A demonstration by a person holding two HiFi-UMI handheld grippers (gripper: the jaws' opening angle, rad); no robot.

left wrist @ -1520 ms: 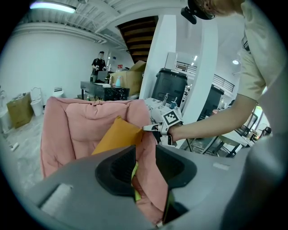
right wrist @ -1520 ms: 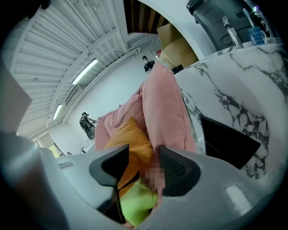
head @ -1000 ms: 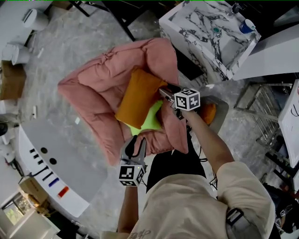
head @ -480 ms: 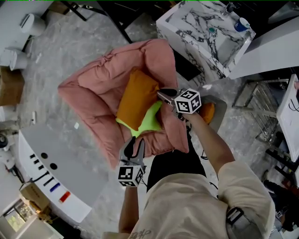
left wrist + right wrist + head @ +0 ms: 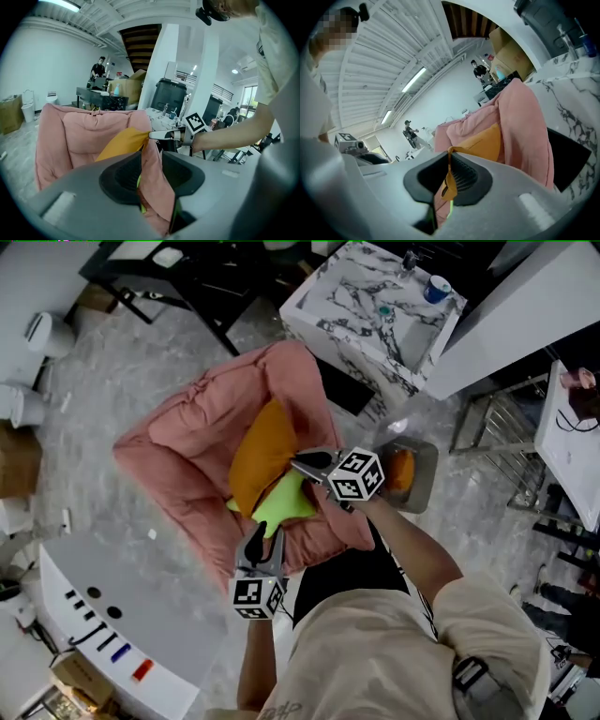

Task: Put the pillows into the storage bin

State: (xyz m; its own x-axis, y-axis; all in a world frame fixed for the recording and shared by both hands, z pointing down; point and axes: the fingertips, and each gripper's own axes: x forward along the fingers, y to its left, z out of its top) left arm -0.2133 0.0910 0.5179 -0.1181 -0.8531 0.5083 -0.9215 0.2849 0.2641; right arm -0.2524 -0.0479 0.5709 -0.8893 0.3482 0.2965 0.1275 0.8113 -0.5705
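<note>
Two pillows, an orange pillow (image 5: pixel 261 451) and a lime-green pillow (image 5: pixel 281 501), lie in the hollow of a big pink cushion (image 5: pixel 202 418) on the floor (image 5: pixel 141 352). On the right claw (image 5: pixel 302 463) the jaws have just been closing, and they pinch the orange pillow's right corner. On the left claw (image 5: pixel 265 542) the jaws clamp the pink cushion's near edge, just beside the lime-green pillow. To the right, a grey bin (image 5: pixel 427 474) holds something orange.

The person wears a cream short-sleeved shirt (image 5: pixel 375 662) and black trousers (image 5: pixel 342 563). The left gripper (image 5: pixel 259 540) and right gripper (image 5: pixel 302 463) are grey, with black jaw linings and black-and-white square markers.
</note>
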